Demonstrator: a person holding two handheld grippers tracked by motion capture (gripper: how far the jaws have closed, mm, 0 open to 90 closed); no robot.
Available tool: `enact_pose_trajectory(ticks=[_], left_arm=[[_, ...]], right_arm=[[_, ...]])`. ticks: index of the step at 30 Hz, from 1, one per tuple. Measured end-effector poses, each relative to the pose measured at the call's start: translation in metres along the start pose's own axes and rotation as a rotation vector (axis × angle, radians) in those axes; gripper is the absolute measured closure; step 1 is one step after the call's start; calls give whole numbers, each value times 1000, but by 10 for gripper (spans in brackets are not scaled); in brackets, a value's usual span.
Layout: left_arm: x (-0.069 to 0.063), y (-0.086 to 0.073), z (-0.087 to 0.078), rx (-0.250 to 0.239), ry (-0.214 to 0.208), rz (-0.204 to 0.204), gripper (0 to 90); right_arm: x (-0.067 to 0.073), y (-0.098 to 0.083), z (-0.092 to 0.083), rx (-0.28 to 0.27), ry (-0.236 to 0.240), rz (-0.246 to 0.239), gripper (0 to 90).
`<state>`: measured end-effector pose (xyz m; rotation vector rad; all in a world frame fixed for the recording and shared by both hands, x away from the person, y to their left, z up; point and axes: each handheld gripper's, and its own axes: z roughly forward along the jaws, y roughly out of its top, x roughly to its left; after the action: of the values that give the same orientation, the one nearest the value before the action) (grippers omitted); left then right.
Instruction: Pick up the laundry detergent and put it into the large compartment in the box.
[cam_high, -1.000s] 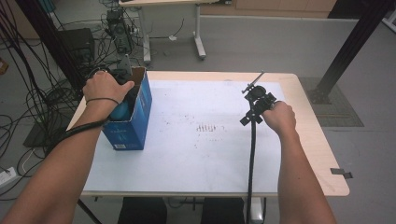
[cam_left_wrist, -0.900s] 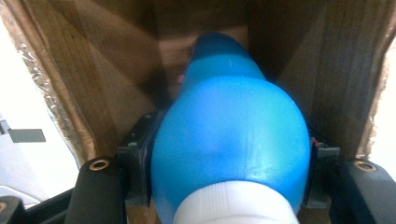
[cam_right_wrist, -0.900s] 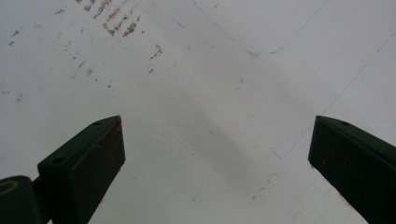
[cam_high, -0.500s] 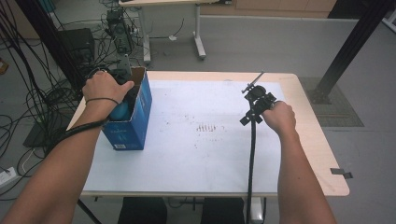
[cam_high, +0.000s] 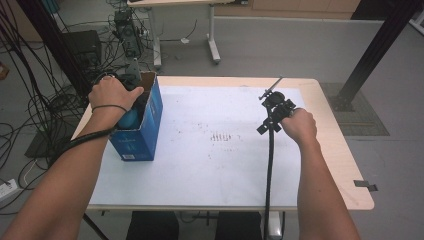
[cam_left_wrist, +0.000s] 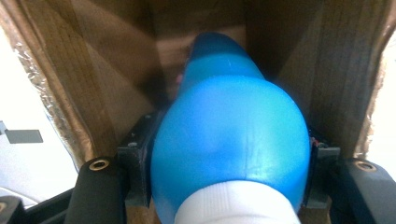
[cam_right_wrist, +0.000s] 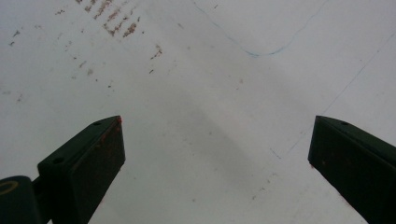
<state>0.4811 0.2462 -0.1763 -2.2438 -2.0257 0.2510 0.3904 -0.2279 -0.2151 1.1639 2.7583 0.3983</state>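
A blue cardboard box (cam_high: 137, 132) stands open-topped at the table's left edge. My left gripper (cam_left_wrist: 229, 154) reaches down into it, jaws shut on a blue bottle (cam_left_wrist: 229, 130) with a white cap, which points deeper into the brown inside of the box. From above, the hand covers most of that gripper, and a bit of the blue bottle (cam_high: 129, 119) shows under the wrist. My right gripper (cam_high: 272, 107) is held over the white sheet (cam_high: 225, 165) at the right. In the right gripper view, the right gripper (cam_right_wrist: 215, 154) has its jaws wide apart with nothing between them.
The white sheet covers most of the wooden table (cam_high: 340, 150) and carries small brown marks (cam_high: 222, 136) near its middle. Cables (cam_high: 30, 125) lie on the floor at the left. Another table's legs (cam_high: 212, 35) stand behind, and a black post (cam_high: 375, 45) rises at the back right.
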Motion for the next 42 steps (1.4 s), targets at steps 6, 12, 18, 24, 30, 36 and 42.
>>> enact_pose_trajectory(ticks=[6,12,18,24,30,36,42], left_arm=[[2,-1,0,-1,-6,-1,368],[3,-1,0,0,-11,-1,368],[5,-2,0,-1,-14,-1,368],[5,-2,0,-4,-15,-1,368],[4,-2,0,-2,-14,-1,368],[4,-2,0,-5,-15,-2,367],[4,-3,0,-4,-15,-2,368]], right_arm=[[0,0,0,-3,2,-1,38],[1,1,-1,-2,2,-2,37],[1,1,-2,-2,0,-4,38],[1,1,-2,1,-2,-5,38],[1,1,-2,-1,0,-4,38],[1,1,-2,-1,-1,-4,38],[0,0,-2,-3,3,-1,38]])
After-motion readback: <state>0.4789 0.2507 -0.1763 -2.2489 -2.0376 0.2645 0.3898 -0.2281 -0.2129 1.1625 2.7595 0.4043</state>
